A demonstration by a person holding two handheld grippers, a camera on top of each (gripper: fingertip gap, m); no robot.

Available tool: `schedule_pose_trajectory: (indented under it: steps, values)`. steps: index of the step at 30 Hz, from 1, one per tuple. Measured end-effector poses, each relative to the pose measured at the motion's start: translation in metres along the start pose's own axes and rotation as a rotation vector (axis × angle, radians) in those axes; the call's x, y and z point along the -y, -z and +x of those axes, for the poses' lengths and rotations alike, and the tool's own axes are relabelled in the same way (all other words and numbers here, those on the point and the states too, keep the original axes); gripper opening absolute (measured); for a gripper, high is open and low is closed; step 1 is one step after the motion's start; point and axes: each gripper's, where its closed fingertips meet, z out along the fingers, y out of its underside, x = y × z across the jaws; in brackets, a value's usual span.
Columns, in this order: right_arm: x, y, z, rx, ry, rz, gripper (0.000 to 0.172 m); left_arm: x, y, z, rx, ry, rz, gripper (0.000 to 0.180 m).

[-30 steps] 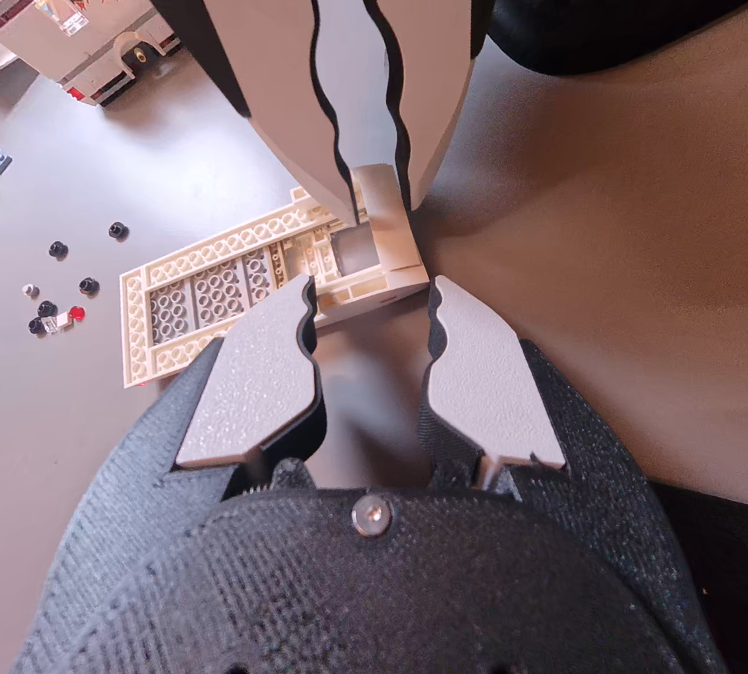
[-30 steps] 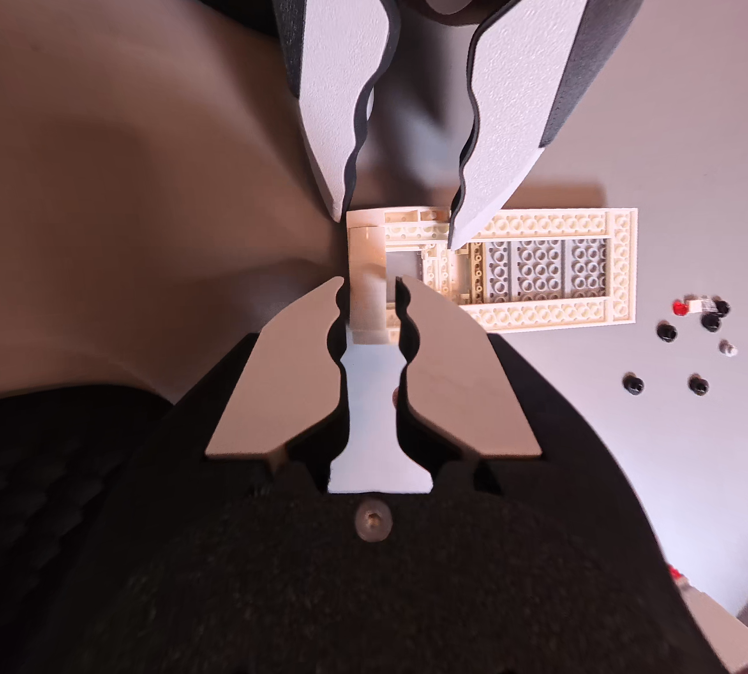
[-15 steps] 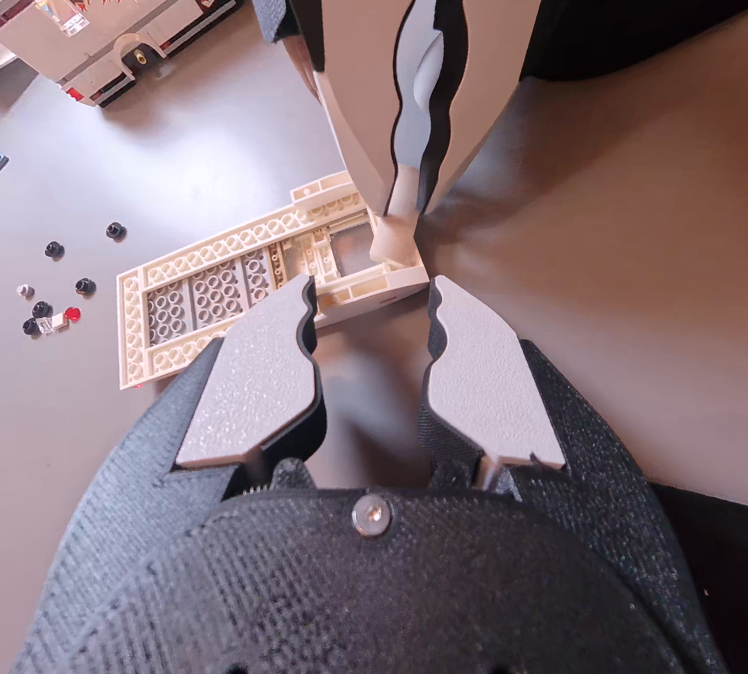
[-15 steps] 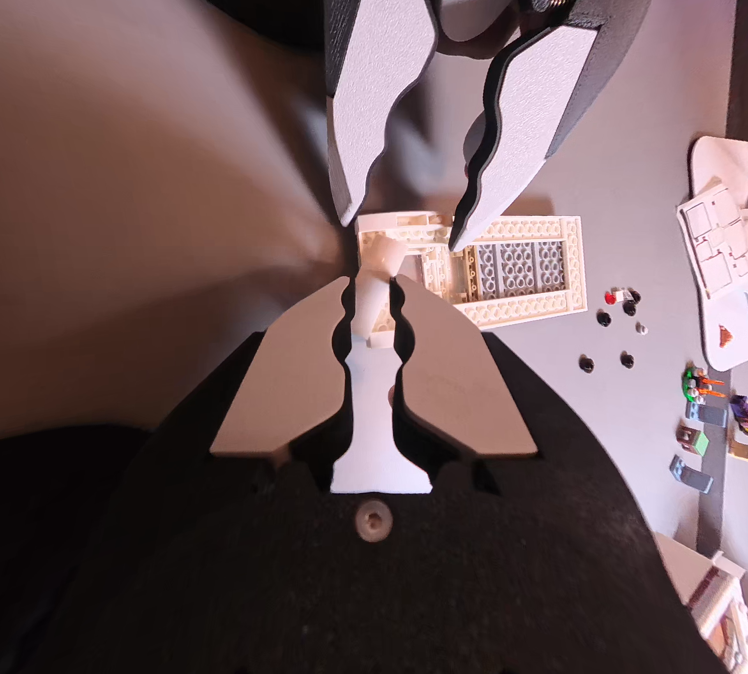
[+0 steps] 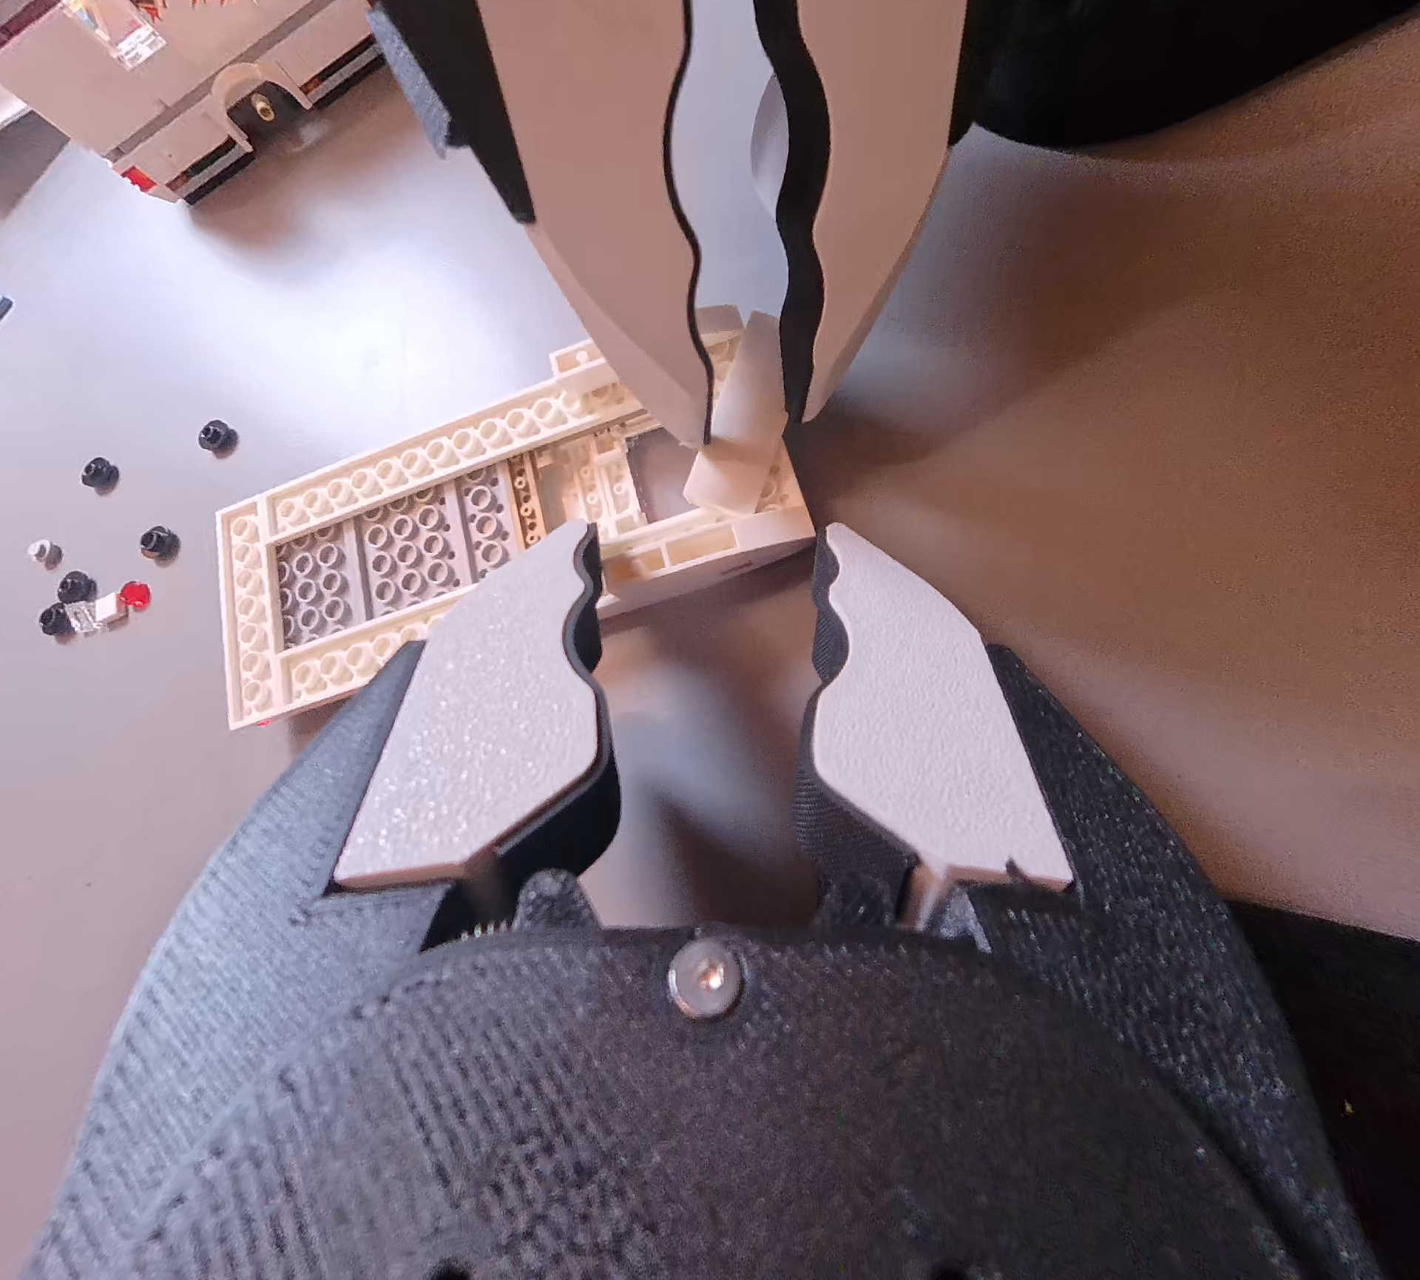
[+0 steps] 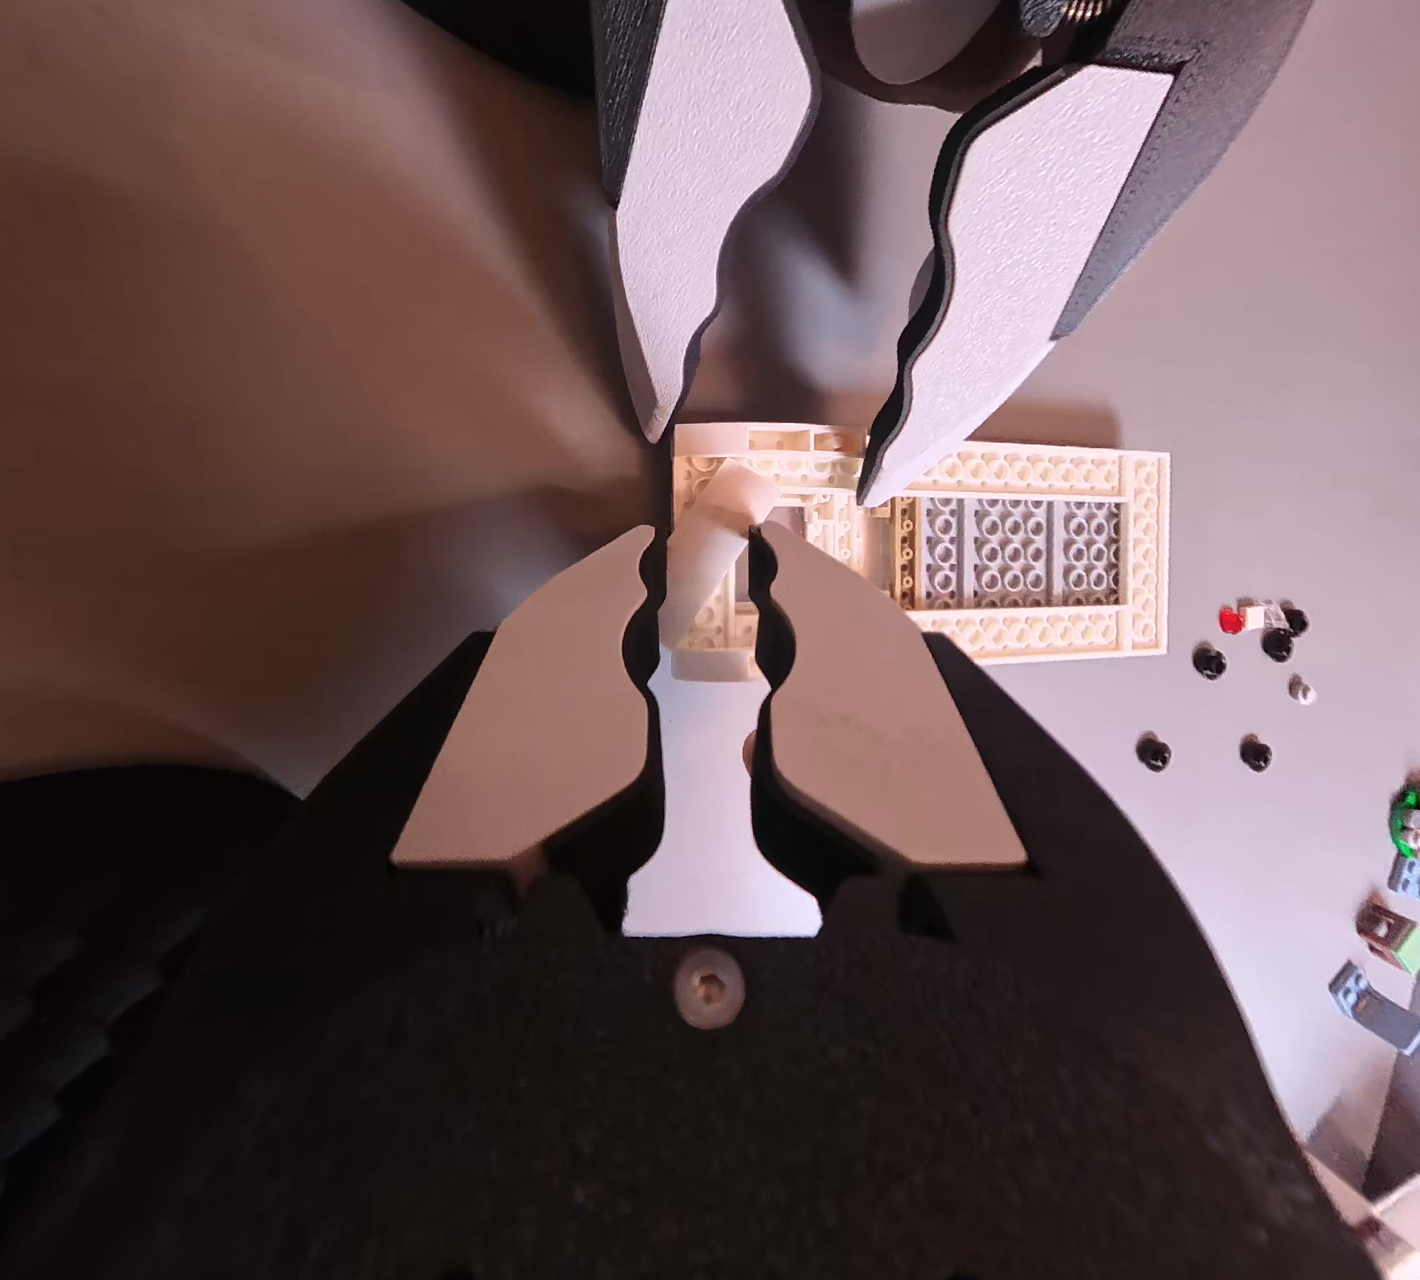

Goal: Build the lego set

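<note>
Warm, fairly dim light reaches my counter (image 5: 192,321), which turns from cool grey on one side to a reddish-brown cast on the other. My grippers throw soft, dark shadows beneath them. The wide lens bends the edges of both views strongly. The brown area of the right wrist view is smeared with blur; the white brick plate (image 6: 1037,552) looks sharp.

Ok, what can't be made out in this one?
- Left wrist view: the toy vehicle is cut off by the top-left edge; the right gripper hides part of it and the plate's far corner.
- Right wrist view: the loose bits are cut off by the right edge, blurred.
- Both views: how far the white piece reaches beneath the fingers.
</note>
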Motion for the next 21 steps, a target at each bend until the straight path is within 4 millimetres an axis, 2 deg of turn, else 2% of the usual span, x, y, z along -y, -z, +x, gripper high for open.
schedule_pose_trajectory:
  steps: [1, 21]
  values:
    - [0.0, 0.0, 0.001, 0.011, 0.003, 0.003, 0.02, 0.0, 0.0, 0.0, -0.002, 0.001, 0.003, 0.053]
    - [0.014, -0.008, -0.004, 0.208, 0.205, 0.031, 0.015, -0.001, 0.006, 0.006, -0.073, -0.03, 0.066, 0.053]
